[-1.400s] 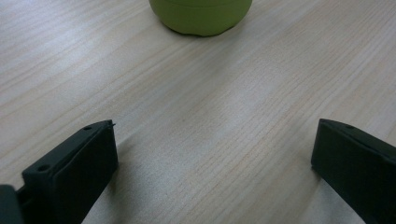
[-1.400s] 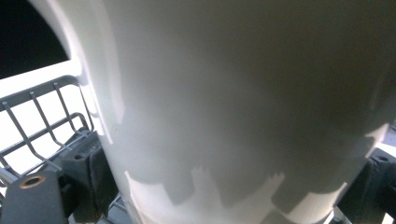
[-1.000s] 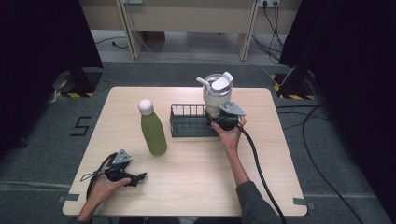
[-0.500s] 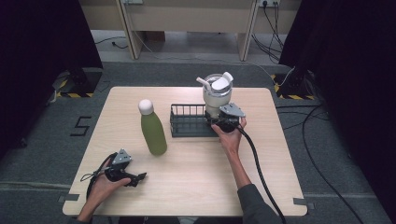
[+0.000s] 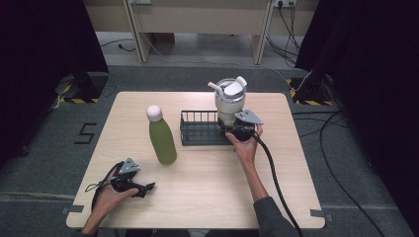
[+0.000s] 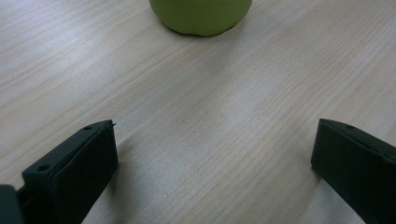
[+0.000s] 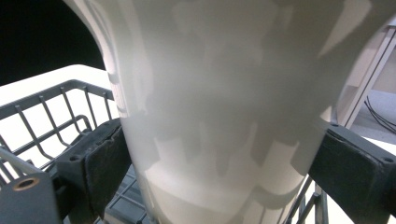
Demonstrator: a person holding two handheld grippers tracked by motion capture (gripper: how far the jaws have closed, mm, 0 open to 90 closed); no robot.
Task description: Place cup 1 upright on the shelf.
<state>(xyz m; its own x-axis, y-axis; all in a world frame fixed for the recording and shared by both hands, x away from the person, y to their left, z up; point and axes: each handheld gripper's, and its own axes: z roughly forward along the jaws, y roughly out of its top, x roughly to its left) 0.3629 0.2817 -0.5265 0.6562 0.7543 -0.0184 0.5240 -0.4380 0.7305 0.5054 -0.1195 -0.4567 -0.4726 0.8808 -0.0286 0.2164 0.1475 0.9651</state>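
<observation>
At the lower left of the high view, you are resting your left hand-held gripper (image 5: 143, 187) on the table (image 5: 207, 197), its jaws spread wide with nothing but bare wood between them. Just above and to its right, the green bottle (image 5: 162, 136) with its white cap is standing upright near the middle of the table; its rounded base is showing at the top of the left gripper view. Right of the bottle, the dark wire basket (image 5: 200, 128) is sitting flat. At the basket's right end, you are gripping the white tumbler (image 5: 230, 101) with your right hand-held gripper (image 5: 232, 129), both pads pressing its lower wall as it is standing upright inside the basket.
</observation>
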